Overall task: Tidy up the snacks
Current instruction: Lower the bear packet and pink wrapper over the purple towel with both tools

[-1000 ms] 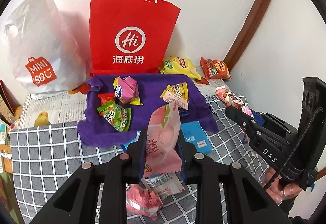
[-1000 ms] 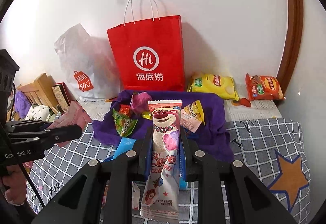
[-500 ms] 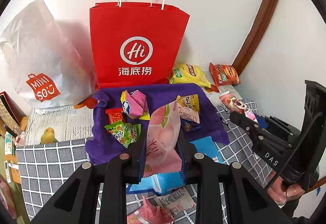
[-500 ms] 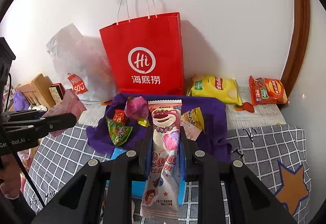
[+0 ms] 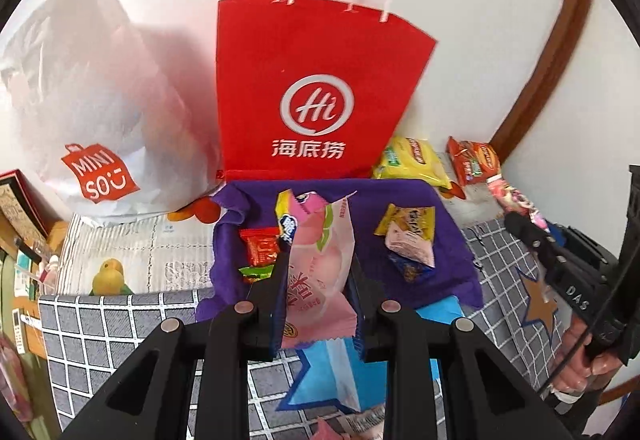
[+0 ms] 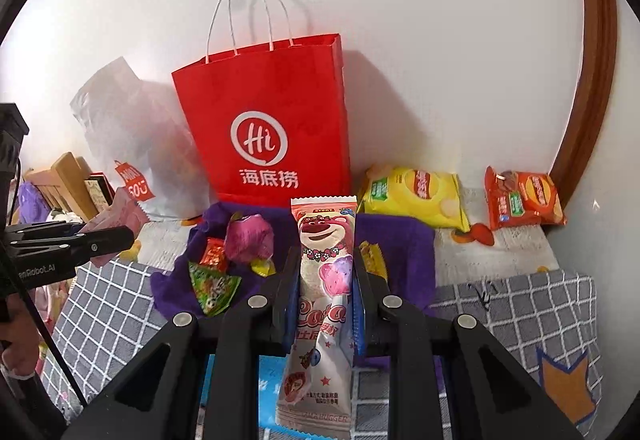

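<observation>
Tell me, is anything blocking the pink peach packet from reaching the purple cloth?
Nothing visible does. The left gripper is shut on the pink peach packet, right at the purple cloth. Loose snacks lie on either side, with bare cloth between them.

Grey checked table cover (image 6: 520,304) bears purple cloth (image 6: 404,240); red bag (image 6: 272,120) behind.

Item count, both views:
- Red paper bags (image 6: 276,120): one.
- White plastic bags (image 5: 92,100): one.
- Purple cloths (image 6: 404,240): one.
- Chip packets: two, one yellow (image 6: 416,196), one orange (image 6: 524,200).
- Handheld grippers: two, left (image 5: 316,272) and right (image 6: 326,272), each clamping one snack packet.
</observation>
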Demonstrator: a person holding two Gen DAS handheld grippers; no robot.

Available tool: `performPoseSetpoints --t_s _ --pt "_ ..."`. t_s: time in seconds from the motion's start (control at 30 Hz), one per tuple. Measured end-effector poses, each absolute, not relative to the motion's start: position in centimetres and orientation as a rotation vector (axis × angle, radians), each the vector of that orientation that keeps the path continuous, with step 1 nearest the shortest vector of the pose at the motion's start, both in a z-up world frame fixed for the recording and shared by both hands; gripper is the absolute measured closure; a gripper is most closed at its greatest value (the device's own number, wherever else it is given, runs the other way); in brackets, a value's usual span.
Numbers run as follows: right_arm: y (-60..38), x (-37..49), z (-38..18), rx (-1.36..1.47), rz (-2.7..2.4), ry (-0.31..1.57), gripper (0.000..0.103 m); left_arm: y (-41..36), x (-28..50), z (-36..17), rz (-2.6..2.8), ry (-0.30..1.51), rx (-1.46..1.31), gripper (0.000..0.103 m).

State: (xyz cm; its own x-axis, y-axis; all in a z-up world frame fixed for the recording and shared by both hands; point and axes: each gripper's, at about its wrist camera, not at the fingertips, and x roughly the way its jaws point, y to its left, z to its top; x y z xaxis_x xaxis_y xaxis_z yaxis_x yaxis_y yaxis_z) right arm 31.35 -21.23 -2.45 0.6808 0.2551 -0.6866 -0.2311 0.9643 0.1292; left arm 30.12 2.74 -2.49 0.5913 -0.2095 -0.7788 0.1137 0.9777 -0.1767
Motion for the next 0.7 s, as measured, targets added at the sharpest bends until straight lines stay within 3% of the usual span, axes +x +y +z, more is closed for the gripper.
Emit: performPoseSetpoints --t_s 0.37,0.7 --pt "-20.6 34.8 -4.7 0.005 0.311 0.827 0.081 1.1 33.8 -5.7 -0.227 0.984 -0.108 0.078" --pt "-20.3 37.2 -10.8 -0.022 0.312 0.949 0.081 0.1 35.9 -10.6 -0.244 1.081 -0.078 0.078"
